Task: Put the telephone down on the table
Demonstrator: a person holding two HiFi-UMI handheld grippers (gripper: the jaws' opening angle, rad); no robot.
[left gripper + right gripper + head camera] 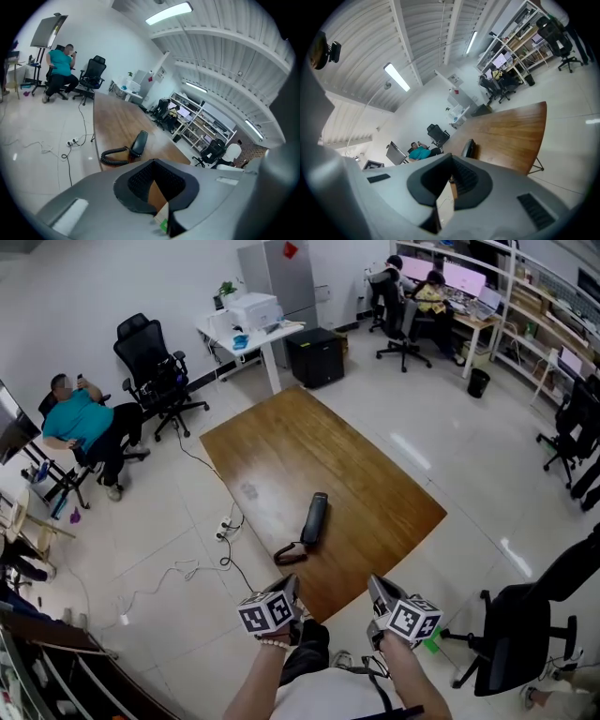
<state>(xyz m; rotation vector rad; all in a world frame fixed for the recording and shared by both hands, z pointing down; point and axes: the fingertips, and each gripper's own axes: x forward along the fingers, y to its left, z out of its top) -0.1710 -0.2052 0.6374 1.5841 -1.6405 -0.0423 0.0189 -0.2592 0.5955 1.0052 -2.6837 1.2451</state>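
Seemingly done: the telephone (pixel 315 518) rests on the desk (pixel 375 474) beyond the left claw (pixel 292 587) and right claw (pixel 377 589), both pressed together, empty.

right tool (pixel 450 183) apparently closed, telephone (pixel 468 148) on table (pixel 511 133)

The long wooden table (pixel 309 451) is warm brown with a fine straight grain and a pale sheen near its middle. The slim plastic telephone handset (pixel 316 517) on its near part is black all over, and its coiled cord (pixel 289 554) is black too. The tiled floor (pixel 450 446) is glossy off-white. The left gripper (pixel 293 583) and right gripper (pixel 375 585) are grey with black ribbed pads (pixel 140 178). Their marker cubes (pixel 267 612) show black squares on white. At the far left, a seated person (pixel 80 423) wears a teal shirt beside a black swivel chair (pixel 155 371).
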